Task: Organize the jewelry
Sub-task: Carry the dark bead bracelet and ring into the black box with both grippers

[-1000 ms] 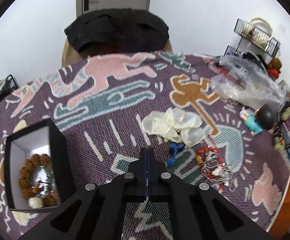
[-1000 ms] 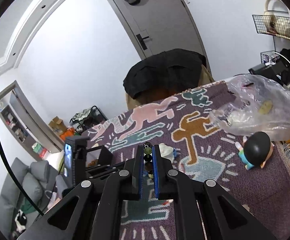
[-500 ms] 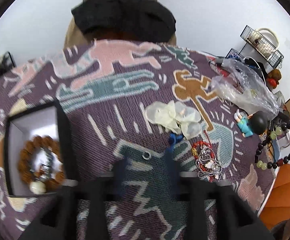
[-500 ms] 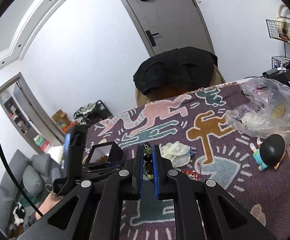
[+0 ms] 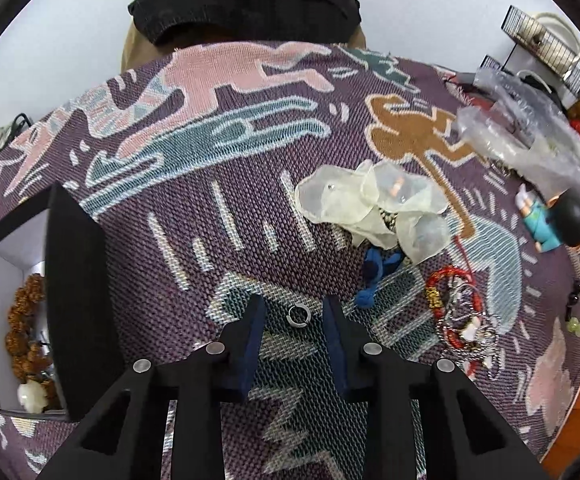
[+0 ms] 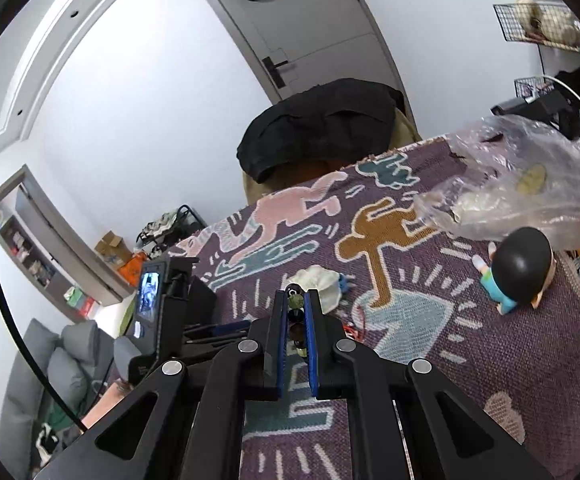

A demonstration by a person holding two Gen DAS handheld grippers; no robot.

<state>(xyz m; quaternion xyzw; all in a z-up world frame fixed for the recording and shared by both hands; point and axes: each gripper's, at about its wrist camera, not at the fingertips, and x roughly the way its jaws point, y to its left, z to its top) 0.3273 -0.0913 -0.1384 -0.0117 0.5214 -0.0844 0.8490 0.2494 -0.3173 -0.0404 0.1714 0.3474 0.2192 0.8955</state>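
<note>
**Jewelry sorting, partly complete: ring framed, bead strand held**

Left gripper (image 5: 294, 312) spread wide above the patterned woven cloth (image 5: 217, 216), a small silver ring (image 5: 298, 315) lying flat between the fingertips, untouched. Right gripper (image 6: 298, 300) closed on a dark-and-green bead bracelet (image 6: 294, 308), raised above the table; loose end of the strand visible at 3 o'clock in the left view. Black jewelry box (image 5: 73, 280) at 9 o'clock, open, already containing a brown seed-bead bracelet (image 5: 23, 320) and a pale charm. Remaining on the cloth: red cord bracelet tangle (image 5: 456, 316) at 3 o'clock, blue cord (image 5: 374, 272) and translucent pouches (image 5: 370, 200) at 1 o'clock. Judged roughly a third done: one piece boxed, one in transit, ring and tangle pending.
</note>
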